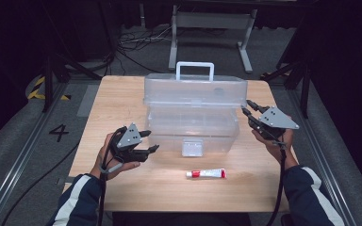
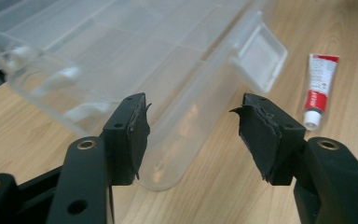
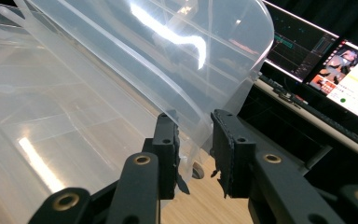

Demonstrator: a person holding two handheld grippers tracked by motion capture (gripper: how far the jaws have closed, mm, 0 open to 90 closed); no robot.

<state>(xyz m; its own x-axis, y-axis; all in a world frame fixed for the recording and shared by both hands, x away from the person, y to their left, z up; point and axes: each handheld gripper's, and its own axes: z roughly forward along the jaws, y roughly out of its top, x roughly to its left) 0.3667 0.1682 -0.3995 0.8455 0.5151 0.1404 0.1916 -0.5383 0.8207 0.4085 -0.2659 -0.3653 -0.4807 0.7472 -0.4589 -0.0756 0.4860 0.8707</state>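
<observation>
On the wooden table (image 1: 122, 99), near its middle, stands a clear plastic toolbox (image 1: 193, 127) with its lid (image 1: 195, 89) raised and the white carry handle (image 1: 195, 70) pointing away from the person. The left hand (image 1: 111, 160) rests low at the box's front left corner, palm up under the left gripper (image 1: 149, 141), which points toward the box wall. Its jaws stand apart, released, with nothing between them; the left gripper view shows the box's rounded front corner just beyond them. The right hand (image 1: 273, 136) is lifted at the box's right end, and the right gripper (image 1: 246, 107) angles up and inward to the lid's right edge. In the right gripper view that thin clear edge runs between the two jaws, which stand narrowly apart; I cannot tell whether the pads press on it. The box's trays look empty. Just in front of the box lies a red-and-white tube (image 1: 206, 173), its long axis across the table, cap to the left.
</observation>
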